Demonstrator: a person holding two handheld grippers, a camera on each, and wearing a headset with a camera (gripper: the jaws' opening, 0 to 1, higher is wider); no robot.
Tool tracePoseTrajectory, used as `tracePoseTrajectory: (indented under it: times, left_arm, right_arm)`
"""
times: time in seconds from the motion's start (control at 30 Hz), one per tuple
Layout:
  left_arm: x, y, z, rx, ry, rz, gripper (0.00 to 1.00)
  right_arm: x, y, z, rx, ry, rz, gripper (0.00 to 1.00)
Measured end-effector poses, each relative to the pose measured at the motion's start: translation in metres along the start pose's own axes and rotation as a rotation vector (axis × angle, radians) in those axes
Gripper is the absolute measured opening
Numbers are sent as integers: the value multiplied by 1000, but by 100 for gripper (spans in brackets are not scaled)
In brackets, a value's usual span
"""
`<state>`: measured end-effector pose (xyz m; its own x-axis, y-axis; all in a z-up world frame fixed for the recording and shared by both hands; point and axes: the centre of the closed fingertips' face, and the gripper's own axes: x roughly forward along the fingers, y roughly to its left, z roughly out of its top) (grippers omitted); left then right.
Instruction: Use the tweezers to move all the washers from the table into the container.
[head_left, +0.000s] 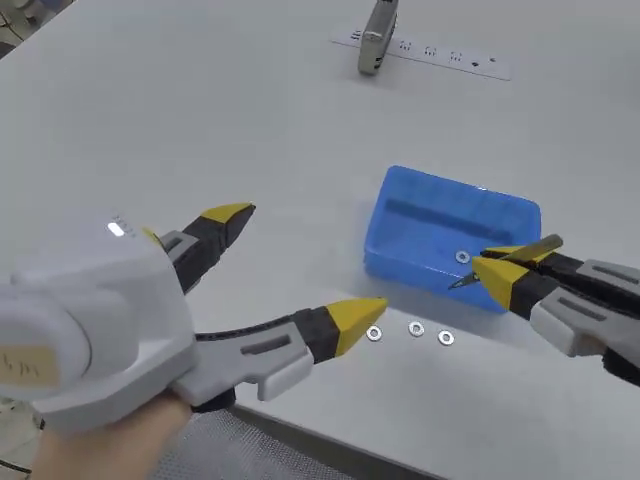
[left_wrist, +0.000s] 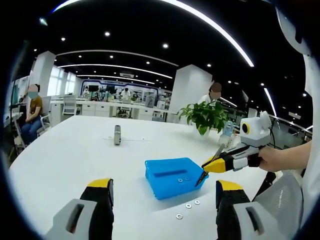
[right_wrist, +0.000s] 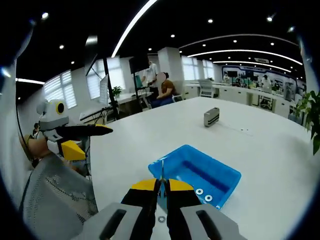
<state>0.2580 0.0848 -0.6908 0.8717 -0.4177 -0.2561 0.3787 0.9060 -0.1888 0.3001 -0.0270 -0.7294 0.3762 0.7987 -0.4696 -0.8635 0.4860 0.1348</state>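
Right tongs (head_left: 497, 268) are clamping tight on the tweezers (head_left: 541, 245). The tweezer points are hanging over the near wall of the blue container (head_left: 410, 268), carrying nothing I can make out. Left tongs (head_left: 293, 264) are standing wide, holding nothing. Three washers (head_left: 416, 328) are lying on the worktop (head_left: 250, 120) between the container and the near edge, in a row running along that edge. They are sitting just edgeward of the tweezer points, so the right side is nearer. Judgement: a short drop is needed. One left jaw tip is crowding the end washer, and the edge is lying close.
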Motion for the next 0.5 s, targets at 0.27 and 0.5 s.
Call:
tracePoseTrajectory:
  times: [0.27, 0.5]
  left_arm:
    - [0, 0, 0, 4, 0, -2, 86]
    - [1, 1, 0, 4, -1, 0, 86]
  right_arm:
    - [6, 1, -31, 6, 98, 11, 3]
    - [8, 3, -40, 9, 124, 19, 3]
